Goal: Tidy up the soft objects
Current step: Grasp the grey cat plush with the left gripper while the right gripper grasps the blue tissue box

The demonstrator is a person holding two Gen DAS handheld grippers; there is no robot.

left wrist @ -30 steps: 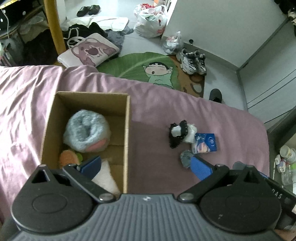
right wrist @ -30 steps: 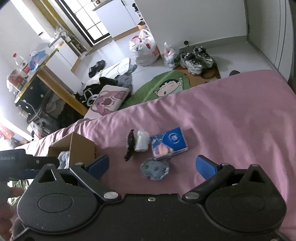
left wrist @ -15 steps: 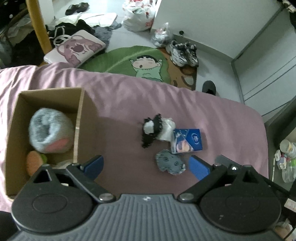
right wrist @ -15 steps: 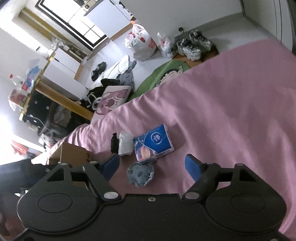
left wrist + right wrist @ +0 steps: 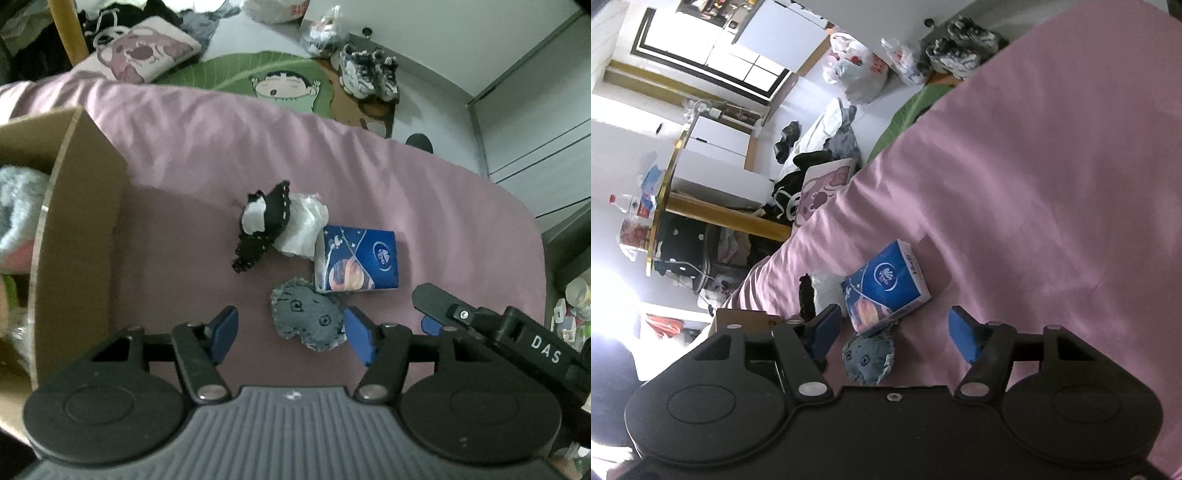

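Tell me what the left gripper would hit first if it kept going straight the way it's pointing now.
Most likely the grey plush toy: it lies on the pink bedsheet right ahead of the left gripper, between its open jaws, nearer the right one. Depth is hard to judge.

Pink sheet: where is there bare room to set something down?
Bare pink sheet lies between the cardboard box and the black-and-white plush, and beyond the tissue pack toward the bed's far edge. It is crowded where the grey plush touches the pack, between the left gripper fingers.
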